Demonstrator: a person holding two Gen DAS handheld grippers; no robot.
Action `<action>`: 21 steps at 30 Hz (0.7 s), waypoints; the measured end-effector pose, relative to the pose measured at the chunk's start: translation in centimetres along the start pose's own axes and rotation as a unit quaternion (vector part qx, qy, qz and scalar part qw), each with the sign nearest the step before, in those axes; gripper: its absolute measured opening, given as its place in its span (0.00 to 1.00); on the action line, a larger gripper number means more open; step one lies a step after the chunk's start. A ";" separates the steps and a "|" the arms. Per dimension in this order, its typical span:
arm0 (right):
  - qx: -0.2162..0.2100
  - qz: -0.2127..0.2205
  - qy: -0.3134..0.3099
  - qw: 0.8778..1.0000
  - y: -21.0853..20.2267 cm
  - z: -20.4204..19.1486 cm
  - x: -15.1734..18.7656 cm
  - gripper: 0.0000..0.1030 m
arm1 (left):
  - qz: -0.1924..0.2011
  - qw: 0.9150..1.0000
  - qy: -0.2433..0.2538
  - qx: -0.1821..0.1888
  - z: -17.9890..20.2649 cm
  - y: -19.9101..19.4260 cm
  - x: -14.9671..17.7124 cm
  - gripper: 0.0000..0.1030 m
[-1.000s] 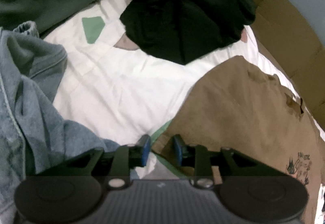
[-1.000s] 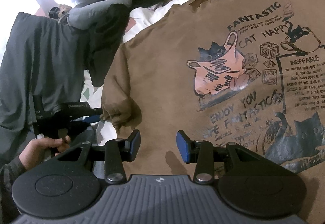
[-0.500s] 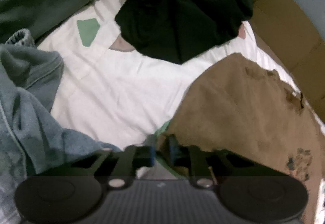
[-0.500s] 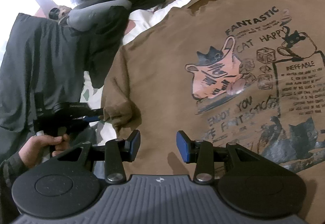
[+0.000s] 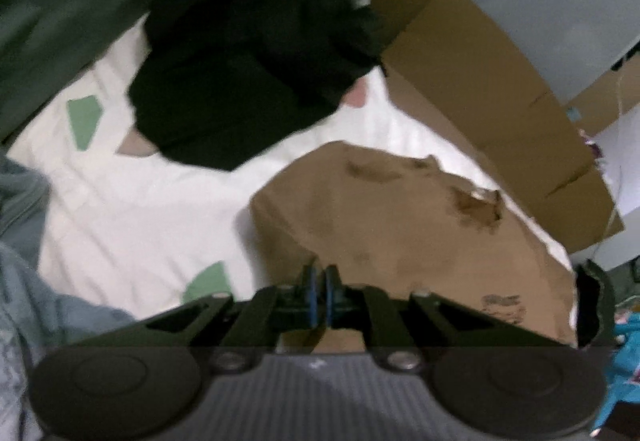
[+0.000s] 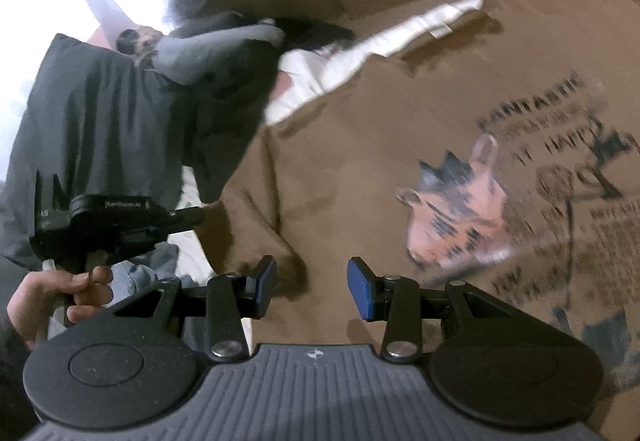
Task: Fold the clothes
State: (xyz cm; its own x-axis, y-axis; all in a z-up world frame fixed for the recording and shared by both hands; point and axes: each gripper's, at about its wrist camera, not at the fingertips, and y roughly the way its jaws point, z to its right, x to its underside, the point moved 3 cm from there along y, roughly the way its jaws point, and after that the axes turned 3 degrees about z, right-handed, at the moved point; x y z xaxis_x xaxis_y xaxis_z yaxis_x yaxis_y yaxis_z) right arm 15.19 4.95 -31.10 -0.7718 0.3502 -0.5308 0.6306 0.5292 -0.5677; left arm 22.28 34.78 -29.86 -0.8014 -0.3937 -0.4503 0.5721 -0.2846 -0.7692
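A brown T-shirt [image 6: 360, 169] with a cat print lies spread on a white sheet [image 5: 132, 201]; the left wrist view shows its sleeve side [image 5: 400, 225]. My left gripper [image 5: 319, 295] is shut on the shirt's edge, and brown cloth shows between and under its blue pads. The right wrist view shows that same left gripper [image 6: 188, 217] at the shirt's left edge, held by a hand [image 6: 52, 297]. My right gripper [image 6: 312, 289] hovers over the shirt's lower left part. Its jaws are opening, and no cloth is pinched between them.
A black garment [image 5: 240, 81] lies at the far side of the sheet, with a dark green one [image 5: 60, 1] beyond. Blue-grey denim [image 5: 20, 273] is heaped at the left. Cardboard sheets [image 5: 480, 101] line the right side. Something teal [image 5: 624, 353] sits at the far right.
The left jaws closed on the shirt's edge and rose with it, pulling the brown cloth up. The right gripper lifted a little and its jaws spread slightly wider.
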 end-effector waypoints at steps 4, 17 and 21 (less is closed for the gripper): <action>-0.018 0.010 -0.036 0.999 1.0 -2.2 -1.4 0.58 | -0.002 1.000 -0.008 0.023 1.6 -0.2 -1.1 0.04; -0.037 -0.003 -0.127 0.991 6.5 -8.4 -4.0 0.59 | -0.034 0.996 -0.035 0.080 4.1 0.9 -1.9 0.05; -0.015 0.003 -0.161 0.987 7.7 -9.6 -4.1 0.59 | -0.044 0.994 -0.038 0.093 4.7 1.5 -2.3 0.05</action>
State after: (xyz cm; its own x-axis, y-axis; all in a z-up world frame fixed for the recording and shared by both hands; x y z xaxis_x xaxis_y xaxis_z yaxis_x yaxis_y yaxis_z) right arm 22.43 15.04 -27.29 -0.6994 0.0920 -0.7088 0.6280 0.5525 -0.5480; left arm 25.78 31.16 -27.90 -0.8387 -0.4231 -0.3430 0.5277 -0.4756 -0.7037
